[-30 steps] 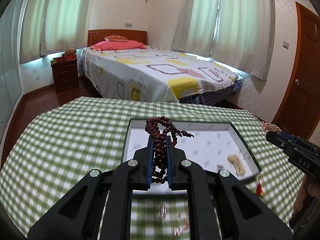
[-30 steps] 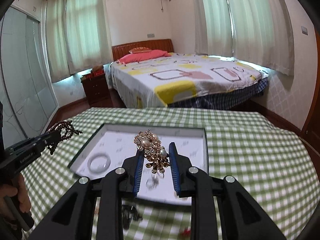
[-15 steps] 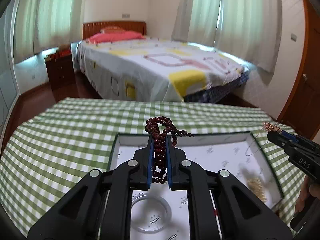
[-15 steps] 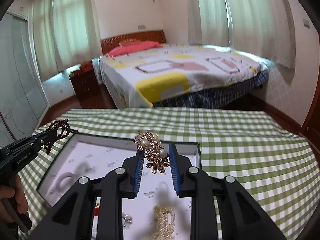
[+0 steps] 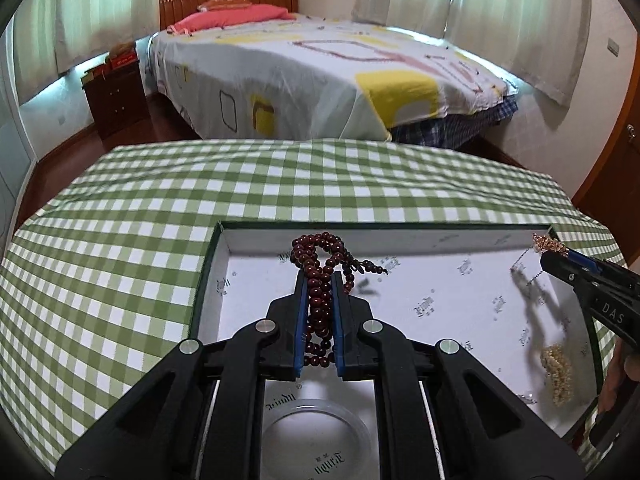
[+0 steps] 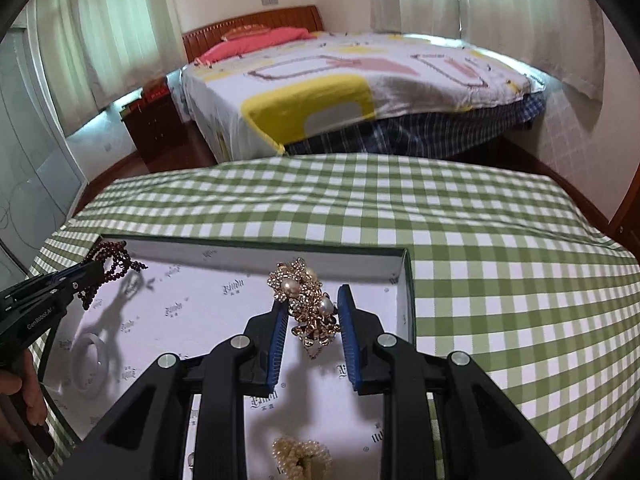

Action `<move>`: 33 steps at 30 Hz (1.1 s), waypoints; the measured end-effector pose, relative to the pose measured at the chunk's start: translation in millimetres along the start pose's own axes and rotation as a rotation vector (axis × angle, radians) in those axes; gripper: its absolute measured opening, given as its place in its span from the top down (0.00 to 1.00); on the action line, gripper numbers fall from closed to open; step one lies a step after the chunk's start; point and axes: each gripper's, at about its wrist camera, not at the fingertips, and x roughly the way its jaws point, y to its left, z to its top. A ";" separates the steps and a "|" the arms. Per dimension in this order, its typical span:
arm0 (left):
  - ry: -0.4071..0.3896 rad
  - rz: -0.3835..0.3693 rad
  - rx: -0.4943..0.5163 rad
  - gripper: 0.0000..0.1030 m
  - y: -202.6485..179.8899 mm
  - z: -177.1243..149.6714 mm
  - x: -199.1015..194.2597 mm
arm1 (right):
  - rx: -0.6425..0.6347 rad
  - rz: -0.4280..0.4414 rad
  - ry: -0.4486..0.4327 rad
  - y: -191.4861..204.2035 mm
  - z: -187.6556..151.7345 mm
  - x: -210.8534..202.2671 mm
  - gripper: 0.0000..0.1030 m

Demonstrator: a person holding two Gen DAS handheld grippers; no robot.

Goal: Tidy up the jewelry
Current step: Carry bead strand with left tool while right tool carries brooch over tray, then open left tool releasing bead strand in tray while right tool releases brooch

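Observation:
My left gripper (image 5: 319, 280) is shut on a dark red bead string (image 5: 320, 264) and holds it above the left part of a white-lined shallow box (image 5: 224, 256). It also shows in the right wrist view (image 6: 86, 272). My right gripper (image 6: 313, 300) is shut on a gold and pearl brooch with a thin chain (image 6: 308, 300) above the box's right part (image 6: 404, 280). It shows in the left wrist view (image 5: 554, 250) too. A clear bangle (image 5: 316, 436) and a pale bead cluster (image 5: 558, 372) lie in the box.
The box rests on a table with a green checked cloth (image 5: 120, 240). A bed (image 5: 312, 64) and a wooden nightstand (image 5: 116, 92) stand beyond the table. The bangle (image 6: 90, 364) and the pale bead cluster (image 6: 302, 456) also show in the right wrist view.
Both grippers have moved forward and lower over the box with their jewelry still held. The box floor now fills more of both views.

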 end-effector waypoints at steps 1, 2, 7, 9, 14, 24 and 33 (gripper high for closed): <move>0.012 0.001 0.001 0.89 0.1 -0.5 3.3 | -0.002 -0.002 0.008 -0.6 0.7 3.5 0.75; 0.018 0.004 0.002 0.89 1.1 -0.5 5.6 | -0.005 -0.006 0.018 -0.3 0.3 5.9 0.75; 0.051 0.000 0.001 0.89 1.0 -1.6 13.3 | -0.003 -0.014 0.060 -1.6 -0.9 16.3 0.75; 0.068 0.001 0.006 0.89 0.4 -1.3 16.3 | 0.002 -0.007 0.078 -3.3 -0.3 19.0 0.75; 0.096 -0.016 -0.005 0.88 1.5 -1.1 21.7 | 0.003 0.000 0.104 -4.4 1.4 24.3 0.75; 0.112 -0.021 -0.028 0.67 4.1 0.5 26.9 | 0.009 -0.006 0.095 -4.5 1.2 22.8 0.64; 0.087 -0.009 -0.003 0.47 0.2 0.9 21.0 | -0.008 -0.011 0.061 -2.8 -1.0 15.9 0.55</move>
